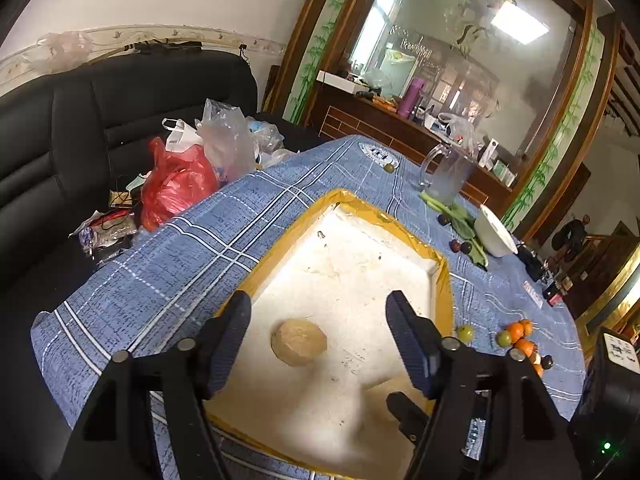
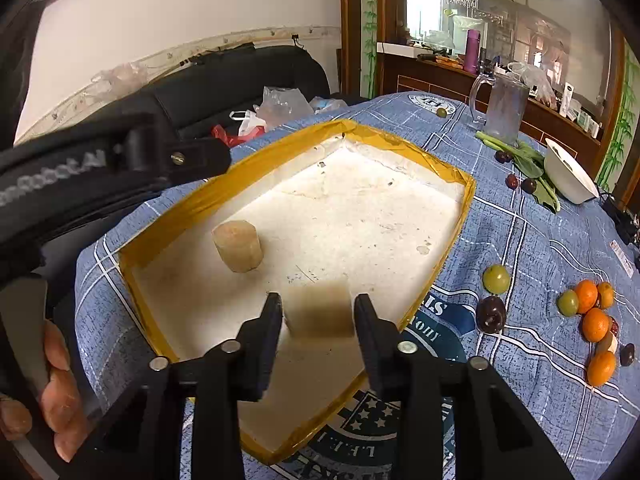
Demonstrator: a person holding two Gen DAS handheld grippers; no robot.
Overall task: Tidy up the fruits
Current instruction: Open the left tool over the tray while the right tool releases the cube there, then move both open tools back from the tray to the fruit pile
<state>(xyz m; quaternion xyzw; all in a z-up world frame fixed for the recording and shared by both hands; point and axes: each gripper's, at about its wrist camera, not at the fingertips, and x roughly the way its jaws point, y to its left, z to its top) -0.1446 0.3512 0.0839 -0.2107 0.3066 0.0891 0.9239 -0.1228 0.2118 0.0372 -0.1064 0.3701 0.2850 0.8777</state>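
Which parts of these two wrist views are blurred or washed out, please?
Right wrist view: the tan block between the right gripper's fingers is motion-smeared, while the pale cylinder is crisp. Left wrist view: a blurred pale patch near the foam box's front corner; the mirror glares with a ceiling light.

Clothed table [image 2: 520, 240] — tray [image 2: 192, 204], fruits [image 2: 592, 320], jug [image 2: 505, 106].

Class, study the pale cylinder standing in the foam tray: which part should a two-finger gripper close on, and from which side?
Grip the pale cylinder across its curved side wall, coming from above. It stands upright on a flat end inside the tray, with bare floor all round, so fingers can straddle it; the open left gripper hangs over it.
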